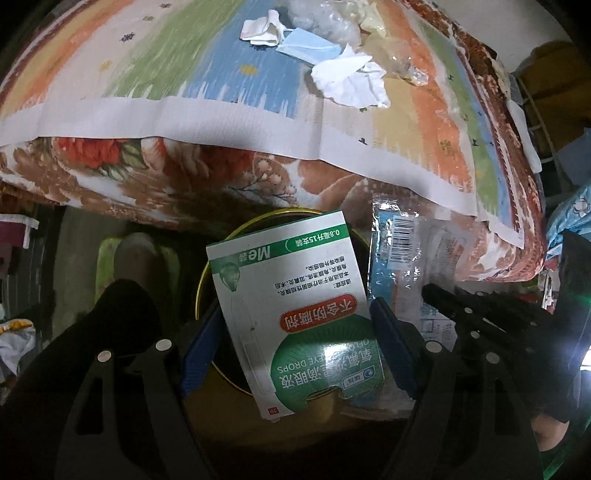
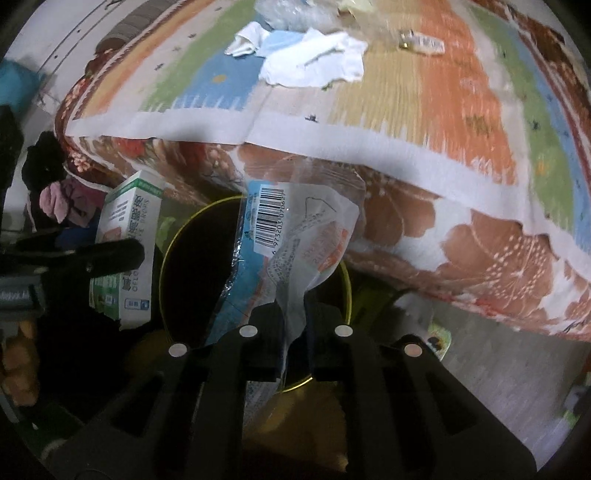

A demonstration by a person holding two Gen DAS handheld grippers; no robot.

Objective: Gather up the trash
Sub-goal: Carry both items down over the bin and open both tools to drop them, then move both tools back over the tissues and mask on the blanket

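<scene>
My left gripper (image 1: 295, 325) is shut on a white-and-green eye-drops box (image 1: 291, 302) and holds it over a round bin with a yellow rim (image 1: 221, 243) on the floor. My right gripper (image 2: 295, 321) is shut on a clear plastic wrapper with a barcode (image 2: 291, 229) and holds it over the same bin (image 2: 199, 258). The wrapper also shows in the left wrist view (image 1: 402, 251), and the box in the right wrist view (image 2: 125, 258). More trash lies on the bed: crumpled tissues (image 1: 351, 79), a blue face mask (image 1: 306, 46) and clear plastic (image 1: 328, 18).
The bed with a striped colourful mat (image 1: 184, 70) and a floral blanket edge (image 2: 443, 229) rises just behind the bin. A small bottle (image 2: 423, 42) lies on the mat. Dark clothes (image 2: 55, 192) pile at the left. A shoe (image 1: 133, 254) is beside the bin.
</scene>
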